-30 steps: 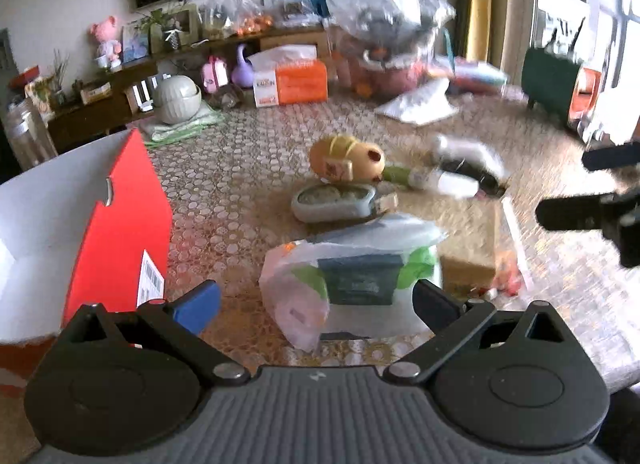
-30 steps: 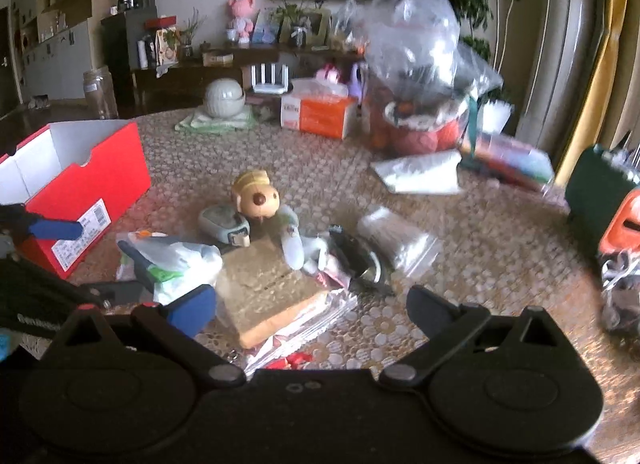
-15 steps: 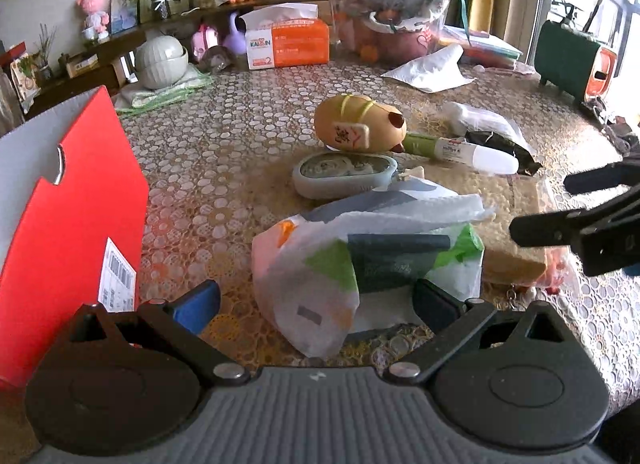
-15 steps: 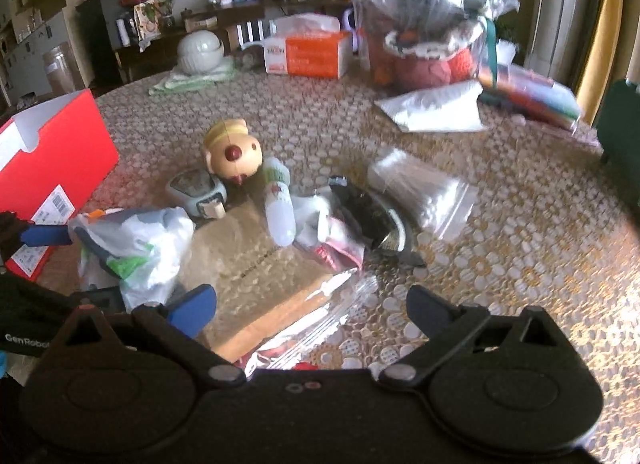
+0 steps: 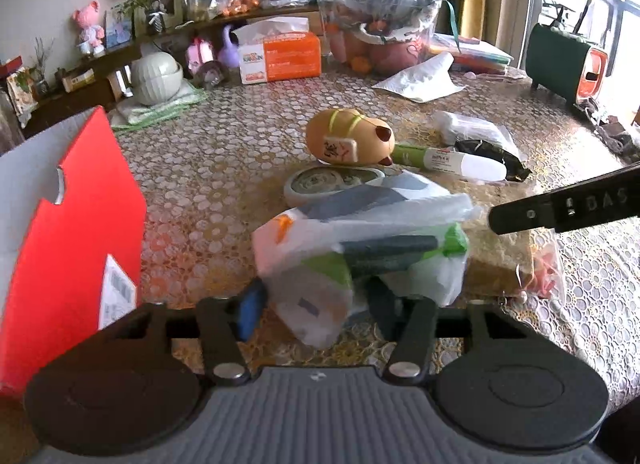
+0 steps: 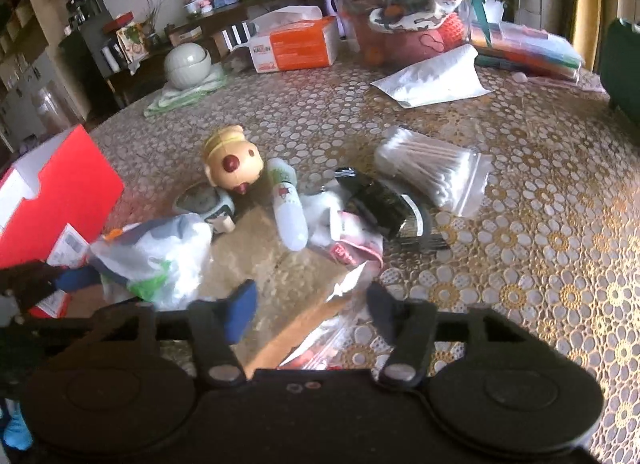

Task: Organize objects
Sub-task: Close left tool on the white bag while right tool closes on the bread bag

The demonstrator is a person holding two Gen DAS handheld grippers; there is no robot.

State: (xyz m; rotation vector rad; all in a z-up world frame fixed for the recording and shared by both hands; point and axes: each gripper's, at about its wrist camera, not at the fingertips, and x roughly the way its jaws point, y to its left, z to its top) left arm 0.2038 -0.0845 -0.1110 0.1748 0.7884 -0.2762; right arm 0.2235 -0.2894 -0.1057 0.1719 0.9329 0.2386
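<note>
The left gripper [image 5: 316, 310] points steeply down at the near edge of the counter [image 5: 208, 168], which wears a gold-patterned lace cloth. Its fingers are closing around the near end of a crumpled white plastic bag with green and grey printing [image 5: 360, 248]; the blue pad [image 5: 250, 310] lies against the bag's left side and the dark one is tucked under its right fold. Just right of it, the right gripper [image 6: 310, 310] also tilts steeply down, fingers closing over the near corner of a flat tan slab in a clear plastic sleeve [image 6: 280, 276]; whether the pads press it I cannot tell. To the left stands an open red cardboard box with a white inside [image 5: 76, 240]. Beyond the bag lie a grey-green oval case [image 5: 332, 184], a tan egg-shaped toy with a brown nose [image 5: 348, 142], a white and green tube [image 5: 448, 158], a black wrapper [image 6: 384, 204] and a zip bag of cotton swabs [image 6: 432, 172]. Far back sits an orange tissue box [image 5: 280, 56].
</note>
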